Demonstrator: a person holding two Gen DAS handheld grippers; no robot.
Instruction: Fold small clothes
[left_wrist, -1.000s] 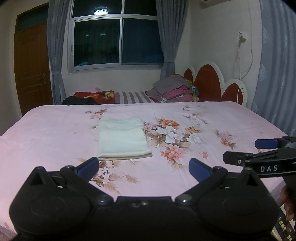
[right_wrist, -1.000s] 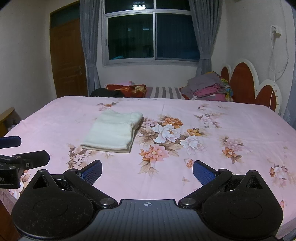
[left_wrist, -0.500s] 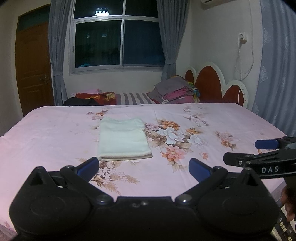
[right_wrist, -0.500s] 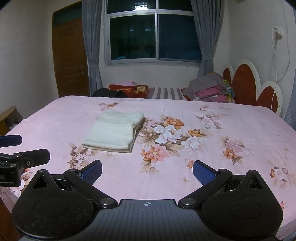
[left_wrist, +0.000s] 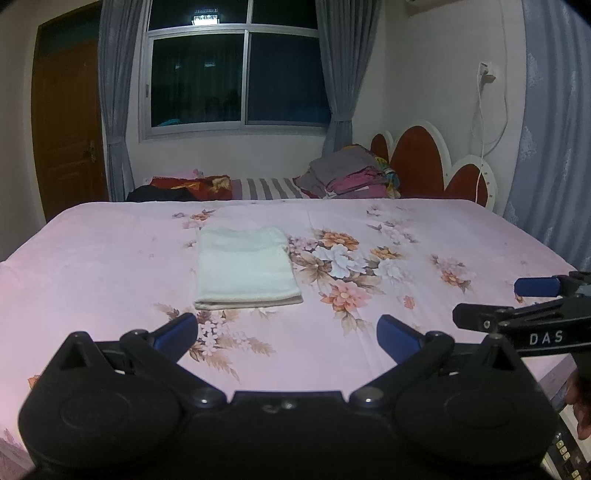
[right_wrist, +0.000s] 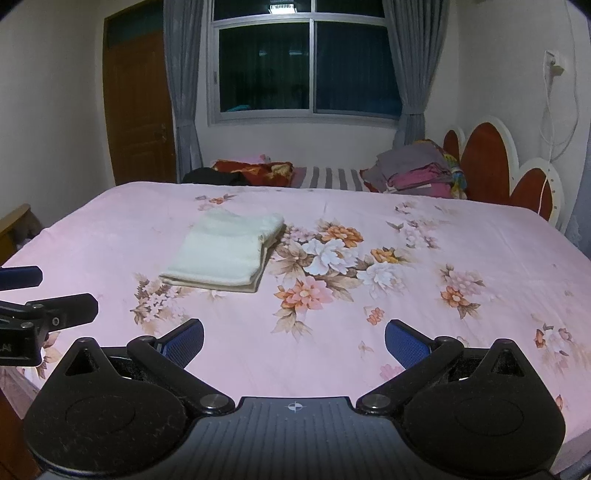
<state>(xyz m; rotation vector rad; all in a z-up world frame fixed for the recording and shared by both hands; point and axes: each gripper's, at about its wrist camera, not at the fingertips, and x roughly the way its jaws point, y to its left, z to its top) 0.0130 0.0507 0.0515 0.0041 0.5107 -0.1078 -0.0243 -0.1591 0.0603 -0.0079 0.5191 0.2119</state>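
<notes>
A pale cream cloth (left_wrist: 245, 267) lies folded into a neat rectangle on the pink flowered bedsheet (left_wrist: 92, 266), left of the flower print. It also shows in the right wrist view as the cloth (right_wrist: 225, 251). My left gripper (left_wrist: 286, 336) hangs open near the bed's front edge, well short of the cloth, with nothing between its blue pads. My right gripper (right_wrist: 293, 341) is open too and holds nothing. Each gripper appears in the other's view: the right one (left_wrist: 524, 306) at the right edge, the left one (right_wrist: 40, 291) at the left edge.
A stack of folded clothes (left_wrist: 354, 175) sits by the red and white headboard (left_wrist: 424, 162). Dark and red bedding (left_wrist: 184, 186) lies along the far side under the window. A wooden door (right_wrist: 136, 110) stands at the left. A hand (left_wrist: 580, 402) shows at the lower right.
Both grippers have tilted or risen slightly, so the bed sits a little lower in view. The cloth has not moved and both grippers stay open.
</notes>
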